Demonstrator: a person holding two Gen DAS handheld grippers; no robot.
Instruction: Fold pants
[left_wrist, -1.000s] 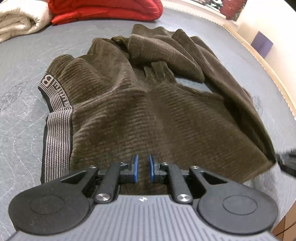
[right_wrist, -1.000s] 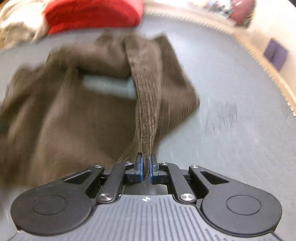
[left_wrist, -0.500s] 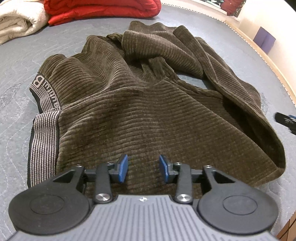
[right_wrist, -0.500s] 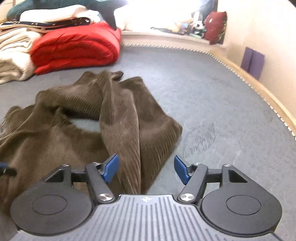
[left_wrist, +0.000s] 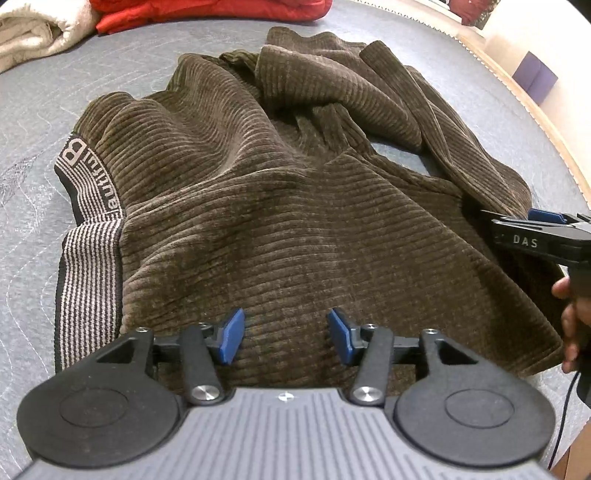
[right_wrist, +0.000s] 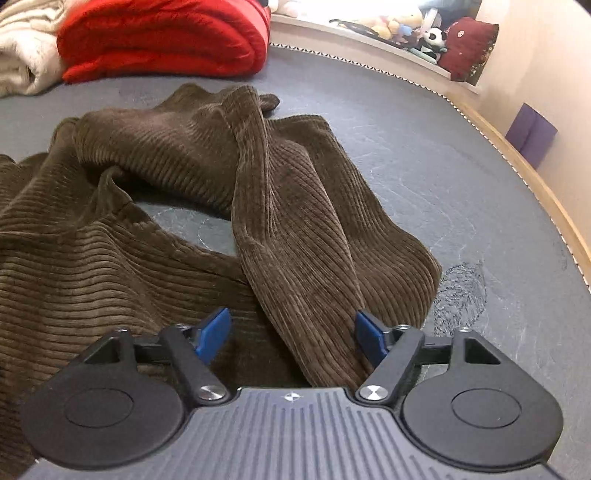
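Corduroy pants (left_wrist: 280, 206), dark brown, lie rumpled on the grey quilted mattress (right_wrist: 461, 192), taking up most of both views. Their striped waistband (left_wrist: 88, 258) with printed lettering sits at the left edge in the left wrist view, and one leg (right_wrist: 291, 236) is thrown back over the rest, leaving a small window of bare mattress showing through the cloth.

Left tongs (left_wrist: 284, 336) hover low over the near edge of the fabric with their blue pads (left_wrist: 231, 336) set wide apart and nothing between them. Right tongs (right_wrist: 291, 338) are likewise spread wide, straddling the end of the folded-back leg without pinching it; in the left wrist view the same tool enters from the right, a hand (left_wrist: 570, 321) gripping its handle.

Beyond the pants, well apart from them, a folded red blanket (right_wrist: 162, 40) rests beside a cream blanket (right_wrist: 22, 62) at the far side of the mattress. A pale wooden bed frame (right_wrist: 554, 199) curves along the right side, with a purple object (right_wrist: 532, 133) against the wall. Soft toys (right_wrist: 399, 26) and a dark red cushion (right_wrist: 467, 48) crowd a ledge at the back.
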